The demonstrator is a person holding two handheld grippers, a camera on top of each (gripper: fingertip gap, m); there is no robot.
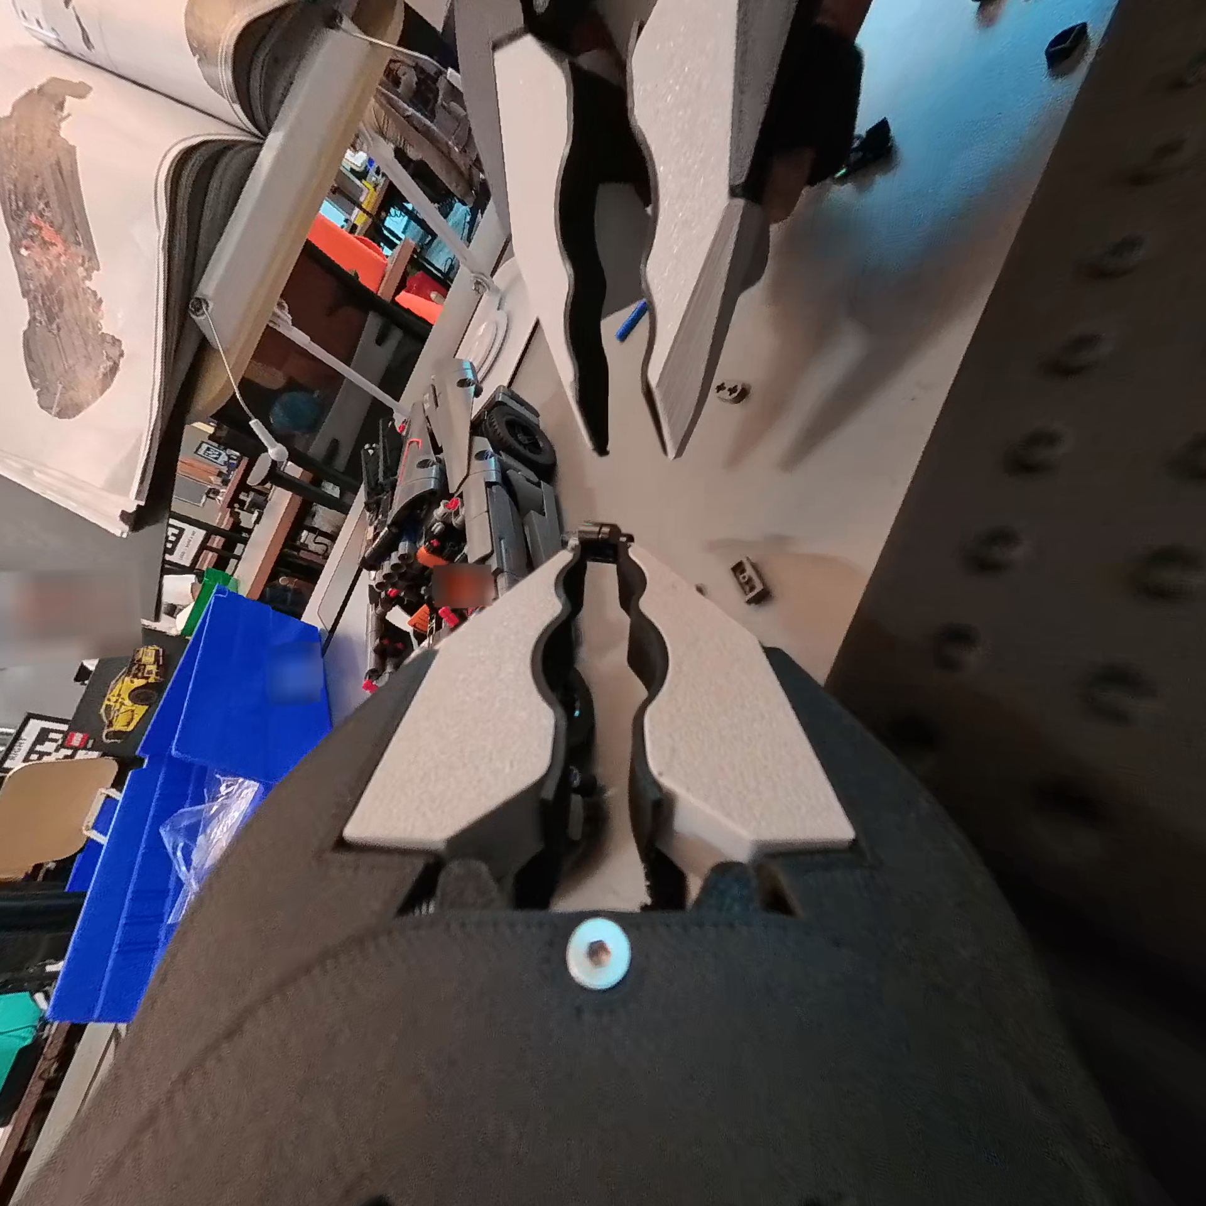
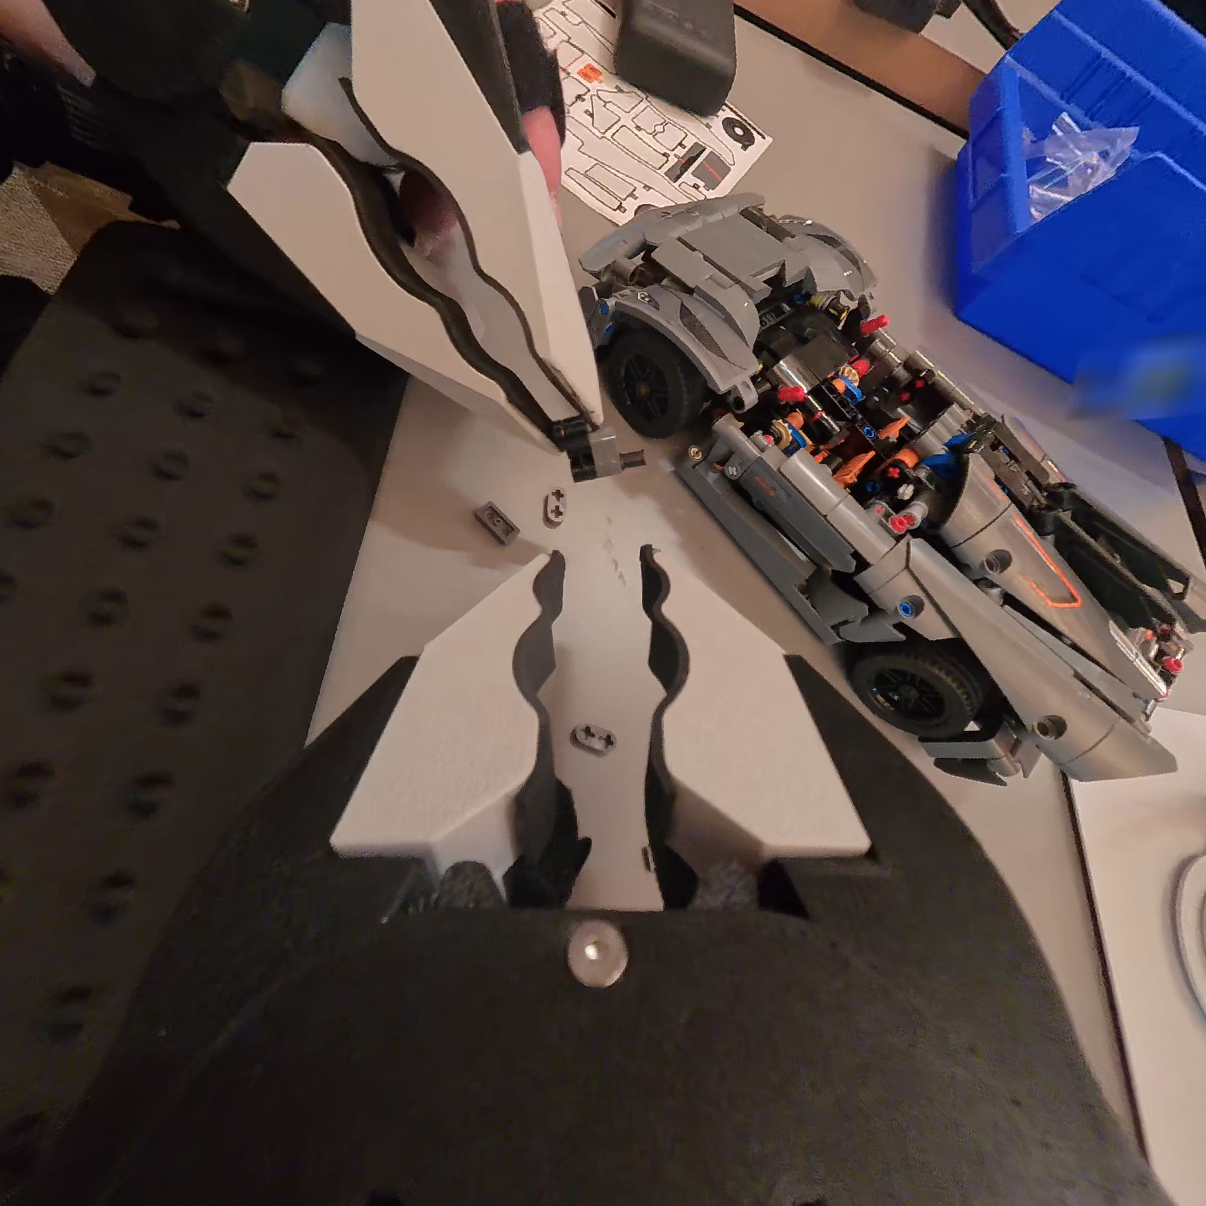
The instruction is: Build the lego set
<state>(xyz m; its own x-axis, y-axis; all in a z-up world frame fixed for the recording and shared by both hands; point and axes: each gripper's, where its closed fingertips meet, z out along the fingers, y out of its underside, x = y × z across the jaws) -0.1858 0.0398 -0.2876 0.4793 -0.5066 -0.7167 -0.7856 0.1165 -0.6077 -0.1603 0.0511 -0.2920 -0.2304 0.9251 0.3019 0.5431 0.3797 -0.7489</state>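
My left gripper is shut on a small black and grey connector piece and holds it just above the table. In the right wrist view it comes in from the upper left with the piece beside the front wheel of the grey lego car. My right gripper is open and empty, pointing at the held piece from a short way off. It also shows in the left wrist view. The car lies to the left there.
A small grey plate and two oval grey pieces lie on the table. A black studded mat is at the left, a blue bin at the upper right, a sticker sheet behind. An open instruction book stands nearby. Left and right tips are no more than a few centimetres apart. From either gripper's tips it is about 4 cm to the small grey plate. It is also in sight in the left wrist view.
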